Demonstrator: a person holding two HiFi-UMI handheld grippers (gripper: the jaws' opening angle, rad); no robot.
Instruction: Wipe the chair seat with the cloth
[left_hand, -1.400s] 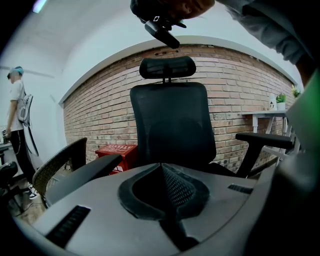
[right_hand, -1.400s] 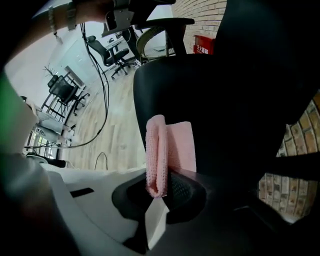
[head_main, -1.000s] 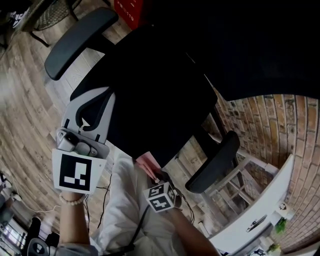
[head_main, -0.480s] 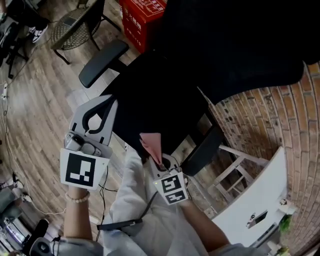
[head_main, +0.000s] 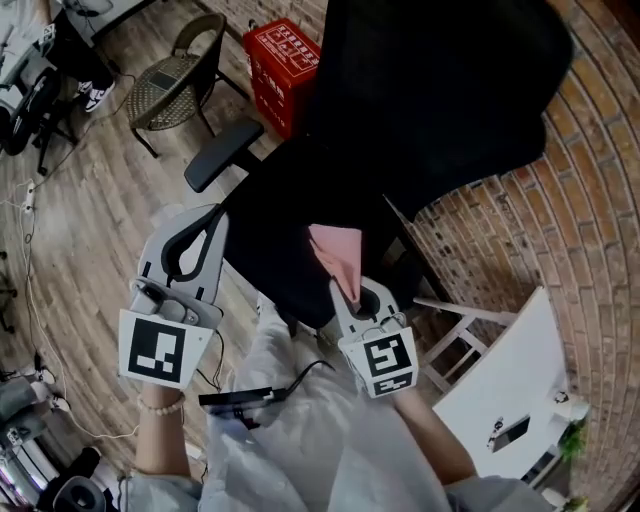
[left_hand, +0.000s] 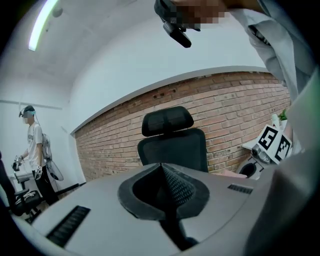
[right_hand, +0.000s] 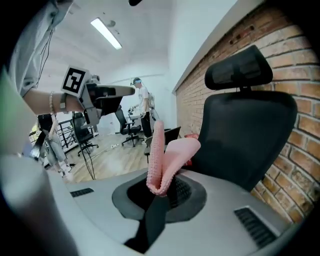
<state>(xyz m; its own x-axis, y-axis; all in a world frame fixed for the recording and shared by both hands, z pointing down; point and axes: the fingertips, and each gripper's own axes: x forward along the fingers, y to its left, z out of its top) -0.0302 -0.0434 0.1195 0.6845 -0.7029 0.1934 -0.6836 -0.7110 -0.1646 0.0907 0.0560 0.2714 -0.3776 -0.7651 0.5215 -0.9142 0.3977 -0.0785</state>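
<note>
Pink cloth (head_main: 335, 258) is pinched, folded, in the right gripper (head_main: 350, 296) over the near part of the black chair seat (head_main: 275, 235). Contact cannot be judged: the seat shows too dark. Left gripper (head_main: 205, 222), jaws pressed together on nothing, is at the seat's left edge.

even indoor light from a ceiling strip light (right_hand: 106, 33); strong fisheye bending and dark corners; the black chair (head_main: 330, 200) loses detail in shadow
</note>
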